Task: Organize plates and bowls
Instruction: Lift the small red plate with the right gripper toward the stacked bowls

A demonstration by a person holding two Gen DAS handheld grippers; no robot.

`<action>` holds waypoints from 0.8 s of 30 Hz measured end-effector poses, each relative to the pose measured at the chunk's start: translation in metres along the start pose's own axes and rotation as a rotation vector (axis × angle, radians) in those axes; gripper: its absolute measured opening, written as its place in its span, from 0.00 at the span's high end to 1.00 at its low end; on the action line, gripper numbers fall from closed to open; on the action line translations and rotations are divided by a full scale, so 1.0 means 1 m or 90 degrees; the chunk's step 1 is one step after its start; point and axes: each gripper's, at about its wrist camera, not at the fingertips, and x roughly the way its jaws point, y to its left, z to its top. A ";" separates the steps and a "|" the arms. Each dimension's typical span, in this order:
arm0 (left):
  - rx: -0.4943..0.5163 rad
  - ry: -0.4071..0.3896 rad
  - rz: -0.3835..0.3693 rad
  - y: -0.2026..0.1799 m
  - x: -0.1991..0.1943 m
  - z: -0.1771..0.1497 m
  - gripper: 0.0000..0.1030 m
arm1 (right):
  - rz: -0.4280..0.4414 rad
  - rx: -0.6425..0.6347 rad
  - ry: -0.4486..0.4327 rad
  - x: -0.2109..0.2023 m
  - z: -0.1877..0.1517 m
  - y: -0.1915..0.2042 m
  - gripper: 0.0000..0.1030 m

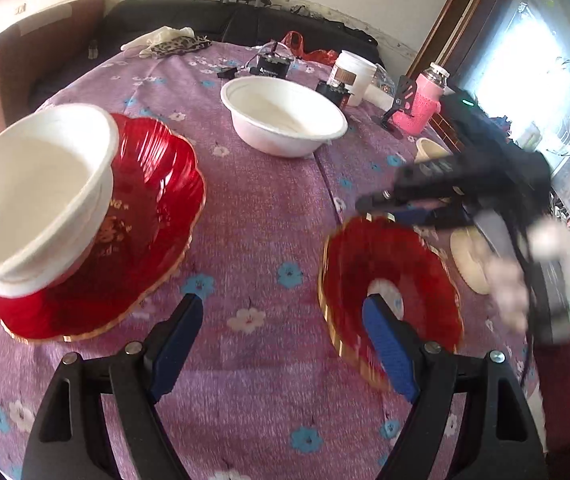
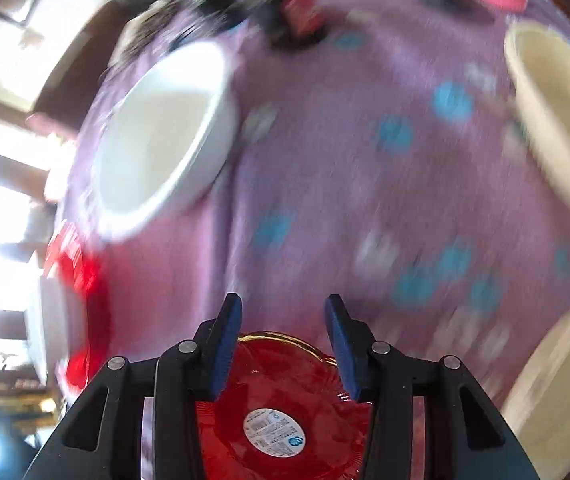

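Motion blur is smearing the right gripper [image 2: 283,344], its jaws standing apart above a red plate [image 2: 281,412] half hidden below. The left gripper [image 1: 281,344] is gaping empty over the purple flowered tablecloth [image 1: 269,208].

I'm seeing a purple tablecloth [image 1: 269,216] scattered with blue and white flowers. Two red plates, one on the left [image 1: 157,216] and one on the right [image 1: 389,264], both carry gold rims (the left one also has gold lettering). The bowls, one near [image 1: 37,192] and one far [image 1: 281,116], are plain white. My gripper pads [image 1: 173,344] are blue on black fingers. The bottle [image 1: 421,104] wears pink knit.
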 end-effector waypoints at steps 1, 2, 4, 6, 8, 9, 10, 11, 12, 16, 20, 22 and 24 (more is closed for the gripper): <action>0.001 0.004 0.002 -0.001 0.000 -0.002 0.21 | -0.003 -0.011 -0.035 -0.011 -0.013 0.002 0.54; 0.004 0.008 0.004 -0.003 0.000 -0.006 0.21 | -0.018 -0.031 -0.089 -0.027 -0.028 0.004 0.54; 0.013 0.012 0.006 -0.009 -0.001 -0.012 0.21 | -0.048 -0.062 -0.168 -0.051 -0.057 0.004 0.52; 0.019 0.021 0.006 -0.014 0.001 -0.017 0.21 | -0.073 -0.069 -0.214 -0.067 -0.086 -0.001 0.47; 0.021 0.030 0.006 -0.018 0.007 -0.019 0.21 | -0.076 -0.057 -0.236 -0.075 -0.113 -0.012 0.46; 0.020 0.035 0.008 -0.020 0.011 -0.019 0.21 | -0.075 -0.045 -0.243 -0.078 -0.125 -0.020 0.46; 0.019 0.038 0.009 -0.022 0.013 -0.019 0.22 | -0.071 -0.032 -0.246 -0.079 -0.132 -0.028 0.46; 0.017 0.044 0.008 -0.024 0.018 -0.018 0.25 | -0.066 -0.020 -0.245 -0.079 -0.136 -0.033 0.46; 0.016 0.050 0.007 -0.025 0.022 -0.017 0.28 | -0.057 -0.008 -0.244 -0.078 -0.140 -0.039 0.46; 0.006 0.069 0.009 -0.028 0.038 -0.012 0.34 | -0.003 0.048 -0.231 -0.066 -0.143 -0.060 0.46; 0.014 0.082 0.032 -0.031 0.049 -0.007 0.44 | 0.060 0.074 -0.211 -0.054 -0.147 -0.065 0.46; 0.015 0.084 0.037 -0.033 0.052 -0.006 0.45 | 0.069 0.082 -0.215 -0.052 -0.151 -0.064 0.46; 0.013 0.087 0.035 -0.035 0.053 -0.004 0.45 | 0.071 0.084 -0.219 -0.051 -0.152 -0.064 0.46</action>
